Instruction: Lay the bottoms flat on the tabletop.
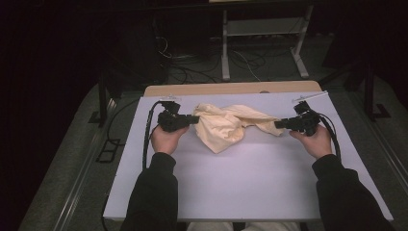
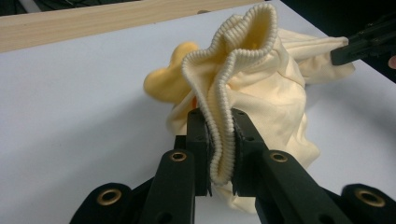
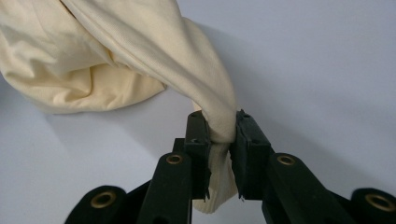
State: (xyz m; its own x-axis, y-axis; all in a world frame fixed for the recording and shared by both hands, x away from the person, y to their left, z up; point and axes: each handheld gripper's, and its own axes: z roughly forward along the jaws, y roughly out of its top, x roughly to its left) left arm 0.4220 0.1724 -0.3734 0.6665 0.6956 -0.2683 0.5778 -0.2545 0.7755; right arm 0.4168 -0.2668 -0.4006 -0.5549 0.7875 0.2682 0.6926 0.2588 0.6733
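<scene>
A dim room with cables and a metal stand on the floor lies beyond a pale grey table, on which a cream garment is bunched toward the far middle. The left gripper is clenched on the garment's ribbed hem, the band pinched upright between its jaws. The right gripper is clamped on a twisted tail of the same cloth. The garment's long axis runs straight across the table from one claw to the other, so each claw points inward at it; the bulk sags nearer the left gripper, while the right-hand stretch is a thin, taut rope. Spreading it likely calls for pulling the hands apart along that line.
</scene>
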